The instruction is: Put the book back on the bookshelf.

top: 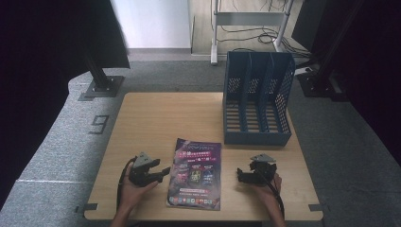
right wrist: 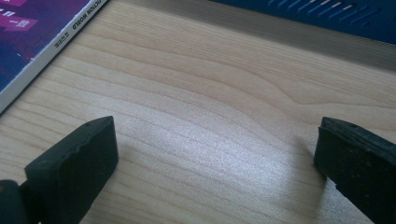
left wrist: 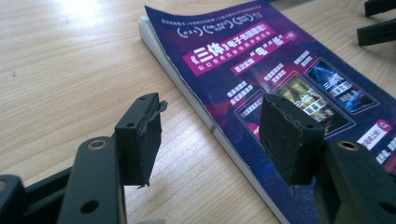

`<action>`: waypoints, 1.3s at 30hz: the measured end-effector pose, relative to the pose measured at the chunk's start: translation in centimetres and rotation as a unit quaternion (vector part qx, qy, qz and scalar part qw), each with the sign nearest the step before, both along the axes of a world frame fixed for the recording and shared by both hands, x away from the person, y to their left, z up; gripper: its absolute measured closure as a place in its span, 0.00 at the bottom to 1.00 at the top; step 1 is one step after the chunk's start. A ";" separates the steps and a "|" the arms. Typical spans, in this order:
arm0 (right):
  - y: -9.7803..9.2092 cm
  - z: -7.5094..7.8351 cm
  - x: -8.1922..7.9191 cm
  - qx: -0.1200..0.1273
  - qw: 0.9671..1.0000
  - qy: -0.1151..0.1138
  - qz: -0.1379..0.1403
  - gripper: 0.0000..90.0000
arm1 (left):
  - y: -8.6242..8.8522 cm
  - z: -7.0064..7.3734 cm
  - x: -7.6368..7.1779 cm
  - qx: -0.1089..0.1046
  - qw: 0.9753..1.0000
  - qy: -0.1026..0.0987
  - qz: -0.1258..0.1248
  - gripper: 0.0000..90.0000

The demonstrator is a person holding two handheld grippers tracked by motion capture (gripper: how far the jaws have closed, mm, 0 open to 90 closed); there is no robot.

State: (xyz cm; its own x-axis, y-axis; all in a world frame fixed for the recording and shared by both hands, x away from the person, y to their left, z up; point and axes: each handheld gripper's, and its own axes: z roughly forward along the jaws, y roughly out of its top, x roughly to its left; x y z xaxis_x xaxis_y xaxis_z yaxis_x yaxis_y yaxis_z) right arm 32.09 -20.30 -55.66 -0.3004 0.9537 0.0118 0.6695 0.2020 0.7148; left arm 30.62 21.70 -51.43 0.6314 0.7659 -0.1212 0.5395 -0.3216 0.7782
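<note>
magazine [top: 196, 174] lies flat near the table's [top: 151, 118] front edge between both grippers, left gripper [top: 164, 171] and right gripper [top: 240, 175] jaws apart, empty; looks light, floppy, glossy-slick, so I'd pinch the spine edge

Bare wooden table [top: 156, 118] lies open to the left and far side of the flat purple magazine [top: 196, 173]. At the far right my way is blocked by the tall blue slotted file rack [top: 257, 97]. Between magazine and rack runs a clear strip of wood.
</note>
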 end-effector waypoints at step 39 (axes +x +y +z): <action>1.9 2.5 -0.5 0.064 0.997 -0.034 0.024 0.12 | 0.2 0.6 -0.3 0.003 1.000 0.000 0.022 0.42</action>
